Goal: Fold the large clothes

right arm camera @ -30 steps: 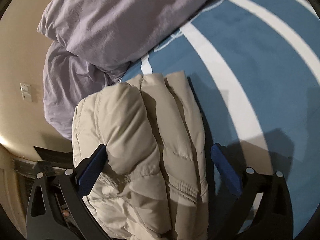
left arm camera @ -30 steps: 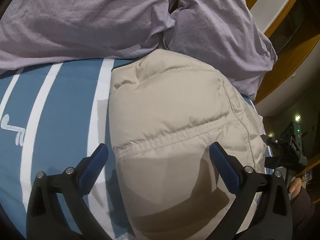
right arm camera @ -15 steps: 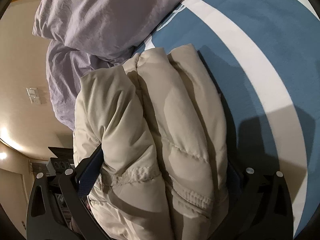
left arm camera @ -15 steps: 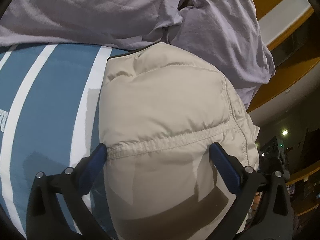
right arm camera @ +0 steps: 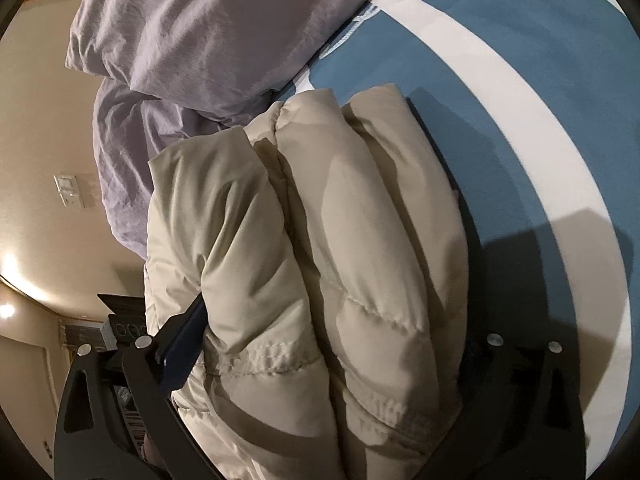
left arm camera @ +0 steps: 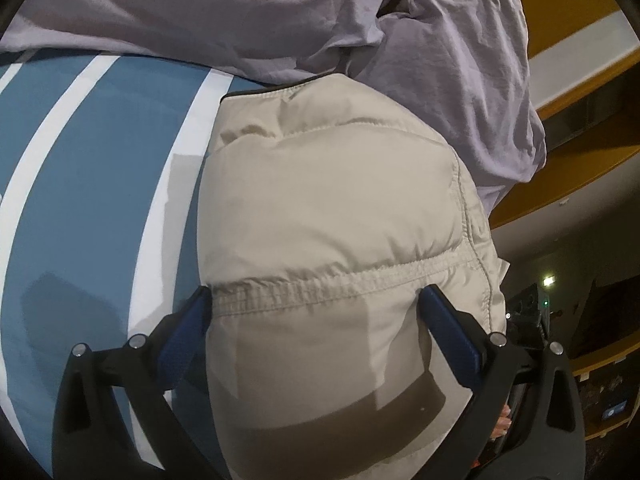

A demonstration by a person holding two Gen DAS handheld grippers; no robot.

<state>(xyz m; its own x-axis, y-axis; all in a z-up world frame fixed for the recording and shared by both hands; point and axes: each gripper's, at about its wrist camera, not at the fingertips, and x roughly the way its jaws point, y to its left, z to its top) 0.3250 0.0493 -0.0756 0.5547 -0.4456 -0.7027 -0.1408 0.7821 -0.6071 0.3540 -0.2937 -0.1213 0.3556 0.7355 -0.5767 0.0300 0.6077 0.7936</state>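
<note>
Blue-and-white striped bed (left arm camera: 92,184), lilac duvet (left arm camera: 248,12) bunched behind; beige wall (right arm camera: 36,168) beyond. Closer on folded jacket (left arm camera: 332,216) than before; left gripper (left arm camera: 316,320) spread astride it, right gripper (right arm camera: 332,332) closing, jacket between.

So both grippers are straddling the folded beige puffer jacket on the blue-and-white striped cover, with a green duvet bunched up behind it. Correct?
Not quite: the bunched duvet behind the folded beige puffer jacket is pale lilac, not green, as both wrist views show. The rest holds: the left gripper and the right gripper each straddle the jacket, the right one's jaws closing around it, and it lies on the blue-and-white striped cover.
</note>
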